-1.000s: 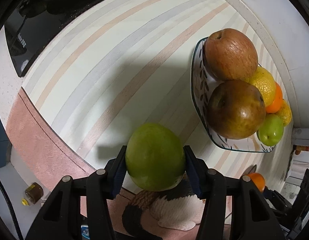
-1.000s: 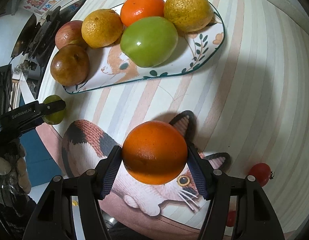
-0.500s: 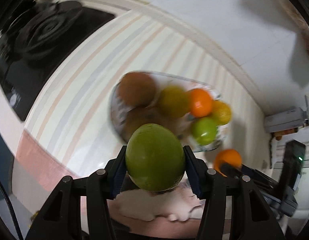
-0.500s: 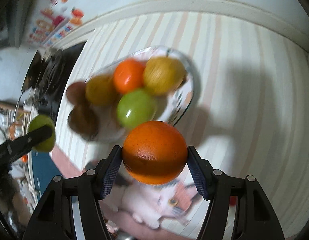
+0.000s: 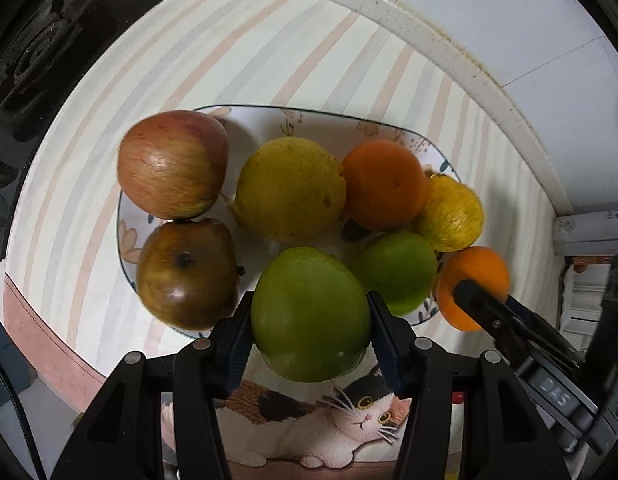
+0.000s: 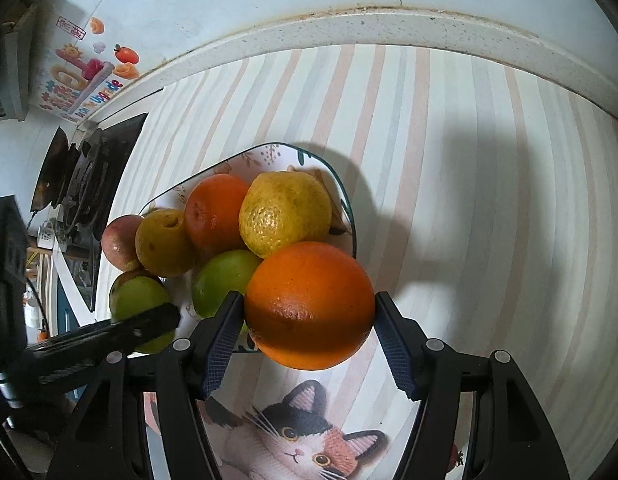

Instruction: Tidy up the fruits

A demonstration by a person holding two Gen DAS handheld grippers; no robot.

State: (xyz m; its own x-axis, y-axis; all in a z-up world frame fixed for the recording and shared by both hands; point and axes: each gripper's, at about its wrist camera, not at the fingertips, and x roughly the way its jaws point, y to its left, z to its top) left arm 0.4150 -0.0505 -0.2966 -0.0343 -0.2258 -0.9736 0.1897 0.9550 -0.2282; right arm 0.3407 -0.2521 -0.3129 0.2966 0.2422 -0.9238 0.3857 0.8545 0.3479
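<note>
Left tongs (image 5: 311, 316) clamped on a green fruit (image 5: 309, 314), right tongs (image 6: 309, 308) gripping an orange (image 6: 309, 304), both above a crowded fruit plate (image 5: 127, 236)

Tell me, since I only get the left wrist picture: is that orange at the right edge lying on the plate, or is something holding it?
Observer: It is held. In the right wrist view the right tool clamps the orange between both pads, up off the mat, at the near corner of the plate.
Operator: Is the wall behind just plain?
Observer: Not all of it. Far left, above the stove, there is a colourful sticker with cartoon shapes and letters.
Operator: And my green fruit, seen from there?
Observer: The green fruit covers most of the brown apple behind it.
</note>
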